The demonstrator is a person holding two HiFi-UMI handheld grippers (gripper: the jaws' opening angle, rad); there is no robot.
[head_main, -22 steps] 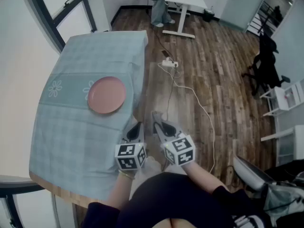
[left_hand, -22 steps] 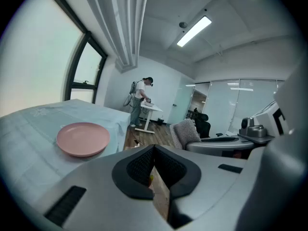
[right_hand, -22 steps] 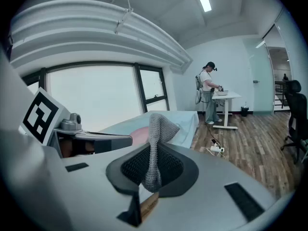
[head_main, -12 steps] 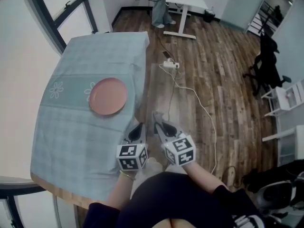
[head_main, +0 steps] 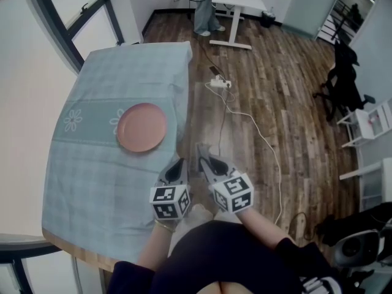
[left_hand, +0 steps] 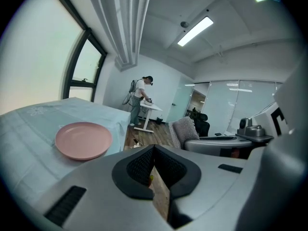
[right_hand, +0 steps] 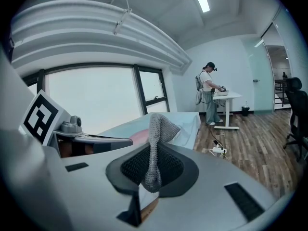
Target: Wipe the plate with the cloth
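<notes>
Left gripper [left_hand: 153, 150]: I read the jaws as closed together, with nothing between the pads. Right gripper [right_hand: 153, 163]: jaws clamped on the grey knitted cloth [right_hand: 157, 129] — a fold of it stands up above them.

From the head view, both grippers sit side by side at the near right edge of the table, the right one over the wooden floor [head_main: 288, 103]. The pink plate [head_main: 141, 127] lies flat on the pale blue checked tablecloth [head_main: 92, 188], near its right edge and well apart from both grippers. The cloth touches neither plate nor tablecloth.

A white power strip [head_main: 218, 83] lies on the floor beyond — a person [head_main: 205, 8] stands at a white desk by the far wall.
</notes>
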